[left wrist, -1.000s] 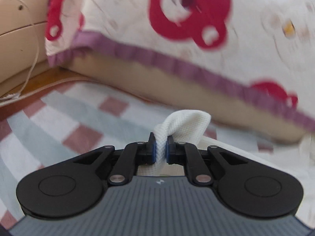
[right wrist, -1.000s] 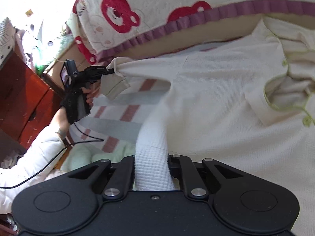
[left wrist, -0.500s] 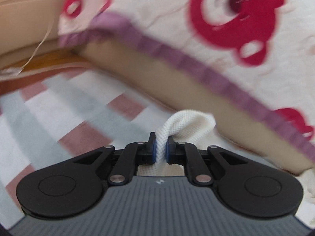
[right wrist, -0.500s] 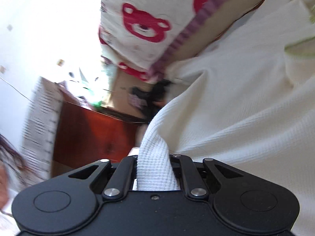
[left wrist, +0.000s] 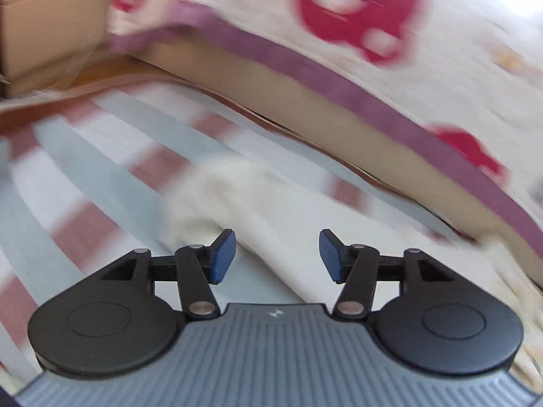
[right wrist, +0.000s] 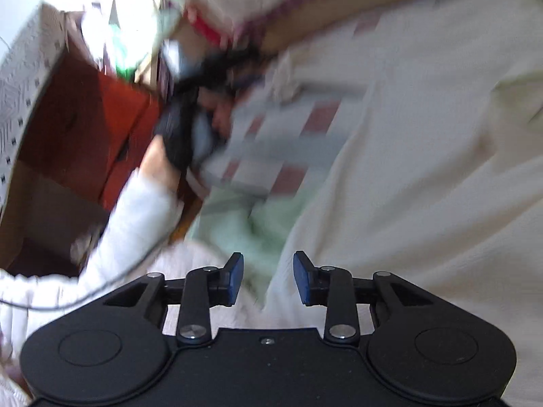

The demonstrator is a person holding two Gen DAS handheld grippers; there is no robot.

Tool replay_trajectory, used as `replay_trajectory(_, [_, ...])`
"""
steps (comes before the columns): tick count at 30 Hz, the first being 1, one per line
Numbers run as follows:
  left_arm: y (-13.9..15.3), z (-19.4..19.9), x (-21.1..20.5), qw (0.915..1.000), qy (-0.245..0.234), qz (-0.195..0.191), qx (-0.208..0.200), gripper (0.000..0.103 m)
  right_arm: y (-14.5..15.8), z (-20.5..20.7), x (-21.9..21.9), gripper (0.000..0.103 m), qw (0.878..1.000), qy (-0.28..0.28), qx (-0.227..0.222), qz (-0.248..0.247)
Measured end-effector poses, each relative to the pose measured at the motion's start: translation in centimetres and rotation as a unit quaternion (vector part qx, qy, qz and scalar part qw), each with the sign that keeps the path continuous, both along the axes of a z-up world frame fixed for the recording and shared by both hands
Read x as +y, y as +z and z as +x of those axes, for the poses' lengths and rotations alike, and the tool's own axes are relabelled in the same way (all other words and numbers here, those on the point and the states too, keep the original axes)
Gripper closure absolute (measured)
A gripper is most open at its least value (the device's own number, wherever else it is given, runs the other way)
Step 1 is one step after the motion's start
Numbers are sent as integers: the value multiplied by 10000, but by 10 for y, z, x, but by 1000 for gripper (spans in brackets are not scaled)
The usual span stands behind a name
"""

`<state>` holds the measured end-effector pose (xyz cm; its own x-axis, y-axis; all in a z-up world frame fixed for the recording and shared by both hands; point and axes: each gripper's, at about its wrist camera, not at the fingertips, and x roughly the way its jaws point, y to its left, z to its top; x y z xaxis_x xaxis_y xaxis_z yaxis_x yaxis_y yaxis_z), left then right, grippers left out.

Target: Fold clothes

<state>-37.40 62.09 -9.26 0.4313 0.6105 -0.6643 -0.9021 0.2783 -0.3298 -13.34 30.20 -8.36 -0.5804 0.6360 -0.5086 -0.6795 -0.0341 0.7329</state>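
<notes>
A cream waffle-knit garment (right wrist: 424,156) lies spread on the checked bed sheet (right wrist: 258,169). In the left wrist view its sleeve (left wrist: 258,196) lies on the sheet (left wrist: 85,176), just ahead of my left gripper (left wrist: 276,257), which is open and empty. My right gripper (right wrist: 268,278) is open and empty above the garment's lower left edge. The left gripper also shows in the right wrist view (right wrist: 217,64), blurred, held in a hand near the sleeve end (right wrist: 285,81).
A bear-print quilt with a purple hem (left wrist: 339,78) is piled along the far side of the bed. A pale green cloth (right wrist: 247,217) lies at the bed's edge. A red-brown cabinet (right wrist: 85,118) and a cardboard box (left wrist: 44,27) stand beside the bed.
Both grippers have opened and let go of the cream garment. The sleeve has dropped onto the sheet, and the right gripper has swung left and down.
</notes>
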Motion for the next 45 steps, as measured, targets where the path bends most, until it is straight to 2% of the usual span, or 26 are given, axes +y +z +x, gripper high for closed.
replay_trajectory(2, [-4,30,-34,9978,-623,-218,-50,48,12,41,-22,65,9969,-700,-339,126])
replay_trajectory(3, [-7,46,-51,9954,-923,-250,27,48,18,64,-36,65,9910,-1175,-631,128])
replay_trajectory(5, [-14,83,-83,9878,-1515,-213,305,48,26,106,-64,63,9694,-2143,-1198,-16])
replay_trajectory(7, [-17,113,-115,9775,-2069,-133,386,48,29,144,-98,63,9430,-2879,-1651,-257])
replay_trajectory(11, [-10,151,-175,9552,-2959,10,63,48,21,176,-172,63,9009,-3634,-2279,-666])
replay_trajectory(13, [-9,168,-202,9430,-3327,-59,-82,48,11,182,-202,63,8871,-3799,-2450,-931])
replay_trajectory(16, [-12,195,-249,9141,-4051,44,172,48,-6,201,-232,62,8795,-3915,-2407,-1233])
replay_trajectory(19, [-15,213,-289,8798,-4720,198,516,48,-18,212,-246,60,8873,-3853,-2258,-1152])
replay_trajectory(22, [-19,220,-320,8517,-5185,203,737,42,-29,217,-251,59,8960,-3665,-2277,-1047])
replay_trajectory(23, [-20,220,-328,8469,-5255,182,793,41,-33,217,-250,59,8988,-3558,-2348,-1021])
replay_trajectory(26, [-28,221,-342,8428,-5296,74,957,40,-47,216,-243,59,9054,-3266,-2540,-949])
replay_trajectory(29, [-36,227,-353,8363,-5346,88,1214,36,-59,222,-236,59,9105,-3359,-2302,-715])
replay_trajectory(32, [-44,235,-362,8283,-5384,199,1541,32,-67,230,-231,59,9099,-3578,-2034,-521])
replay_trajectory(34, [-49,239,-364,8276,-5314,262,1788,32,-70,229,-226,59,9073,-3575,-2171,-427])
replay_trajectory(35, [-51,241,-365,8281,-5264,284,1907,32,-71,227,-223,77,9064,-3530,-2295,-346])
replay_trajectory(36, [-52,242,-365,8315,-5187,276,1971,31,-69,223,-222,99,9063,-3462,-2413,-212])
replay_trajectory(38, [-53,240,-363,8408,-5021,238,2012,31,-58,217,-228,99,9034,-3507,-2465,132])
replay_trajectory(40, [-53,234,-362,8499,-4871,205,2002,30,-38,212,-242,100,8991,-3677,-2311,554])
replay_trajectory(42, [-52,228,-360,8587,-4719,173,1991,25,-14,205,-263,100,8899,-3934,-2108,945])
replay_trajectory(43, [-52,224,-360,8624,-4647,153,2003,18,-4,202,-273,100,8843,-4054,-2038,1098])
replay_trajectory(45, [-50,212,-361,8681,-4518,90,2052,16,4,194,-285,100,8752,-4183,-2180,1074])
